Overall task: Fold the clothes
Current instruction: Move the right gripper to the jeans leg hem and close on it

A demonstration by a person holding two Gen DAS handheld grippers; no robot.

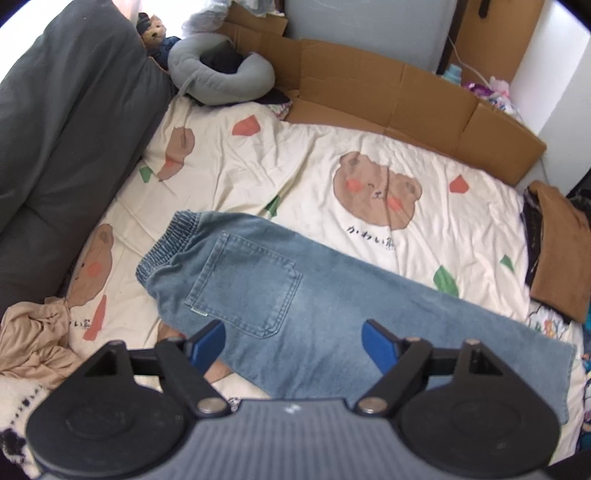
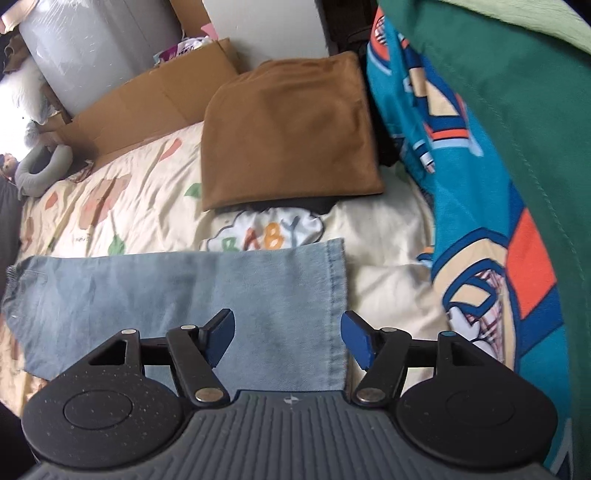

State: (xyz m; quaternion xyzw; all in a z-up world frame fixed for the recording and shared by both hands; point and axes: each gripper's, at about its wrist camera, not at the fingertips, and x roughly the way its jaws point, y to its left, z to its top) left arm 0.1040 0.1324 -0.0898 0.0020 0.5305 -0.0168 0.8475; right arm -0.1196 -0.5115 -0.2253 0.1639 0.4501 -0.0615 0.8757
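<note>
Hovering with jaws spread, nothing between them: left gripper over the seat of the jeans, right gripper over the leg hem. Jeans are lying flat on the bear-print bedsheet, folded brown garment at twelve o'clock from the hem.

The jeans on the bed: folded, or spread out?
Folded once lengthwise. The jeans lie flat as one leg's width, back pocket up, a single hem at the end. No crosswise fold yet.

Soft daylight from the blown-out upper-left window; edges bend (fisheye), right view slightly blurred.
</note>
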